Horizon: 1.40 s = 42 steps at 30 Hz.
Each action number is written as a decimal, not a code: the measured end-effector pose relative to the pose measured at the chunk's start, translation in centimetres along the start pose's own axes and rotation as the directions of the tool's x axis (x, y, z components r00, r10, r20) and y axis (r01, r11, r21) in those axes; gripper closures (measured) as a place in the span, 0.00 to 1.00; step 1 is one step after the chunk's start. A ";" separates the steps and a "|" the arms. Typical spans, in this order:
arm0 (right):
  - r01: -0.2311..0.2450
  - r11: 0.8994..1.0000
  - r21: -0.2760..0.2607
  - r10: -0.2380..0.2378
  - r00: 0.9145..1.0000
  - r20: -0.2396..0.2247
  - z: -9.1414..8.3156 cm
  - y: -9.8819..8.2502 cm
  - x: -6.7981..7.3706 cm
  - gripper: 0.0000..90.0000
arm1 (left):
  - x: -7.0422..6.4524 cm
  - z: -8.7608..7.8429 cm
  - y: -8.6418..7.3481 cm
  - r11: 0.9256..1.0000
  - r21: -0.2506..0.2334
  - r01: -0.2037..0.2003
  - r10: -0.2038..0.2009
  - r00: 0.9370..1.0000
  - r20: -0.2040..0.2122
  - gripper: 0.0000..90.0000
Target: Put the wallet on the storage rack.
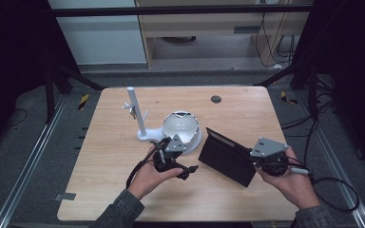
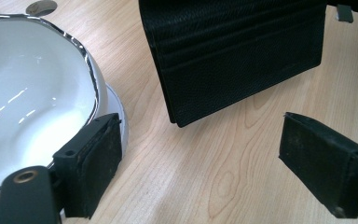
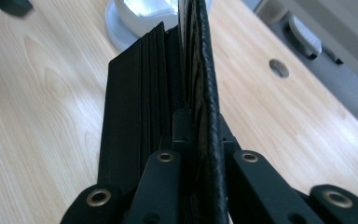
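- The black wallet [image 1: 228,156] is a long, textured leather one, opened, with rows of card slots showing on its inner face.
- It stands tilted on one long edge, the lower edge near or on the counter [image 1: 123,190]; contact can't be told.
- The right gripper [image 1: 261,164] is clamped on one leaf at the wallet's end, the slotted leaf hanging free beside the jaws.
- It lies just ahead of the wide-spread left gripper [image 1: 187,171], apart from it.
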State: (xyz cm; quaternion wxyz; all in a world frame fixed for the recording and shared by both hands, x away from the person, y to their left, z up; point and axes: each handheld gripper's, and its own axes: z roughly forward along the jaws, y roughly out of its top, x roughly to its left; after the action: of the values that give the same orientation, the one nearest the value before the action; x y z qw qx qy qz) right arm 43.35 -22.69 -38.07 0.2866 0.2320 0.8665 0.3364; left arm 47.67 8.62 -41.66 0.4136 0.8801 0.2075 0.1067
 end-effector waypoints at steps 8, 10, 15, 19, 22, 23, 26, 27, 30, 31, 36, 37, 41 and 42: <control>0.010 0.998 -0.068 -0.011 1.000 -0.015 -1.3 1.6 -0.1 0.95 | 0.5 0.2 0.3 1.000 -0.013 0.003 -0.003 1.000 0.012 0.14; 0.008 0.997 -0.082 -0.010 1.000 -0.021 -1.5 1.9 -0.2 0.95 | 0.6 0.3 0.4 1.000 -0.017 0.007 -0.007 1.000 0.006 0.14; 0.010 0.994 -0.105 -0.013 0.999 -0.031 -1.7 2.4 -0.1 0.95 | 1.0 0.5 0.7 0.999 -0.030 0.012 -0.011 1.000 0.030 0.15; 0.008 0.991 -0.130 -0.013 0.999 -0.036 -2.0 2.8 -0.2 0.95 | 1.2 0.9 1.1 1.000 -0.030 0.007 -0.006 0.999 0.050 0.16; 0.014 0.990 -0.143 -0.020 0.999 -0.036 -2.3 3.1 -0.2 0.95 | 1.4 1.1 1.4 0.999 -0.039 0.019 -0.016 0.997 0.079 0.16; 0.013 0.989 -0.147 -0.019 0.999 -0.037 -2.4 3.3 -0.2 0.95 | 1.5 1.3 1.5 0.998 -0.048 0.030 -0.026 0.995 0.093 0.17; 0.014 0.987 -0.159 -0.021 0.999 -0.042 -2.6 3.6 -0.3 0.95 | 1.7 1.7 1.7 0.999 -0.044 0.032 -0.027 0.994 0.107 0.18; 0.015 0.987 -0.162 -0.023 0.999 -0.042 -2.7 3.7 -0.3 0.95 | 1.8 1.9 1.8 0.999 -0.042 0.032 -0.027 0.993 0.114 0.19; 0.016 0.986 -0.169 -0.024 0.999 -0.045 -2.7 3.9 -0.3 0.95 | 2.0 2.3 2.2 0.998 -0.047 0.038 -0.031 0.990 0.141 0.21; 0.014 0.985 -0.170 -0.023 0.999 -0.047 -2.8 4.0 -0.2 0.95 | 2.0 2.4 2.3 0.998 -0.048 0.036 -0.029 0.989 0.145 0.21; 0.014 0.984 -0.177 -0.024 0.998 -0.054 -2.8 4.1 -0.2 0.95 | 2.3 3.0 2.6 0.997 -0.057 0.048 -0.038 0.985 0.168 0.22; 0.014 0.984 -0.178 -0.024 0.998 -0.054 -2.8 4.1 -0.2 0.95 | 2.3 3.1 2.7 0.997 -0.058 0.051 -0.040 0.984 0.175 0.24; 0.020 0.983 -0.181 -0.031 0.998 -0.057 -2.8 4.1 -0.1 0.95 | 2.4 3.5 2.7 0.996 -0.057 0.065 -0.053 0.980 0.191 0.26; 0.019 0.984 -0.180 -0.030 0.998 -0.058 -2.9 4.1 0.0 0.95 | 2.4 3.6 2.8 0.995 -0.062 0.078 -0.063 0.975 0.212 0.28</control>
State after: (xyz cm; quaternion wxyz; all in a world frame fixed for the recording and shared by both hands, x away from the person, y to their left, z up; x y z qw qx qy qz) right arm 42.37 -21.28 -33.38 0.2839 0.1841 0.8440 0.4161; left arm 51.84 5.67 -41.76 0.4670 0.8636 0.1900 0.0059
